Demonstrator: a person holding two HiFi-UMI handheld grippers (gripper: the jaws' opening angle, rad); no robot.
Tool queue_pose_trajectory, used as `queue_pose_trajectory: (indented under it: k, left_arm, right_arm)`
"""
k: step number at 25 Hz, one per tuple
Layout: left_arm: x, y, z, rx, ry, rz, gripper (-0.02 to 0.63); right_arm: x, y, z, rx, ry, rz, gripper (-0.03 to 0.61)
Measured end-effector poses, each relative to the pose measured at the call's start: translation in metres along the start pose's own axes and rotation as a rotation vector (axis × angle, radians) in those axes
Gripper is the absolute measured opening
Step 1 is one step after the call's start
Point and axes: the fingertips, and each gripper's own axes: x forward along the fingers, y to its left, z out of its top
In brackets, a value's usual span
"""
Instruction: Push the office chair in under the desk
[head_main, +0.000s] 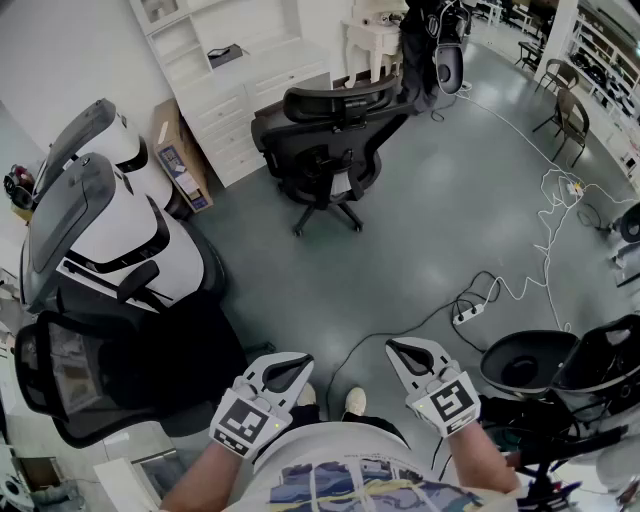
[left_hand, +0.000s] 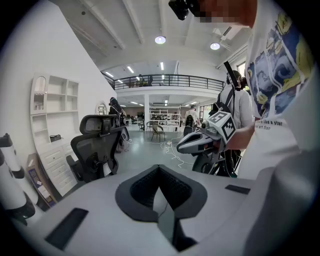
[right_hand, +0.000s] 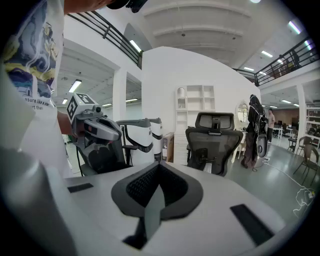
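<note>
Both my claws were shut and held nothing. My left claw and my right claw hung side by side in front of my chest, above the grey floor. The black office chair stood well ahead of me, out on the floor just beside the white table with drawers by the wall. White chairs crowded my left.

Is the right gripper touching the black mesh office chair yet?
Apart. The head view shows grey floor between the right gripper and the black mesh office chair.
</note>
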Motion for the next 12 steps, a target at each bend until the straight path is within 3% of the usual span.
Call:
queue_pose_trajectory:
  k: [6,12]
  left_arm:
    - [-0.002,0.001,0.008,0.026,-0.001,-0.011,0.012]
    - [0.001,0.005,0.006,0.002,0.002,0.011,0.012]
  right_arm:
    - [-0.003,0.002,0.010,-0.004,-0.011,-0.015,0.025]
    - [0.006,0.003,0.015,-0.022,-0.025,0.021,0.025]
